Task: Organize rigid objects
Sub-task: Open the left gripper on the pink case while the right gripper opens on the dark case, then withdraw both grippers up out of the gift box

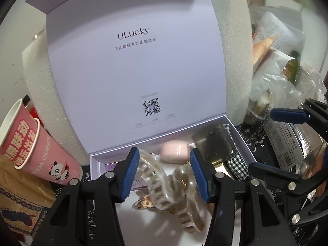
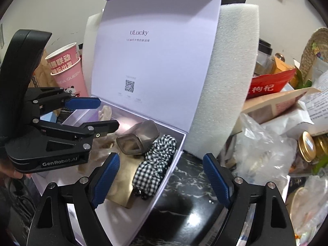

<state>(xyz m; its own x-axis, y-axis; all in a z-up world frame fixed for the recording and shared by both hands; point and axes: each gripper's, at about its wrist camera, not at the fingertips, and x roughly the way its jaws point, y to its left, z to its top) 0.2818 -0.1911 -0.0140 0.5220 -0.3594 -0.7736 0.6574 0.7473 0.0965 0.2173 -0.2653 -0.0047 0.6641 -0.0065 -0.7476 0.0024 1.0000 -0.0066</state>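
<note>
From the left wrist we see our left gripper (image 1: 164, 172) clamped on a clear hair claw clip (image 1: 164, 184) over the open white box (image 1: 244, 143), a pink oval case (image 1: 176, 151) lying inside near the lid hinge. From the right wrist, our right gripper (image 2: 162, 178) stands wide with nothing between its pads, above the box's near wall; inside lie a checked scrunchie (image 2: 157, 160) and, touching it, a smoky square jar (image 2: 137, 139).
</note>
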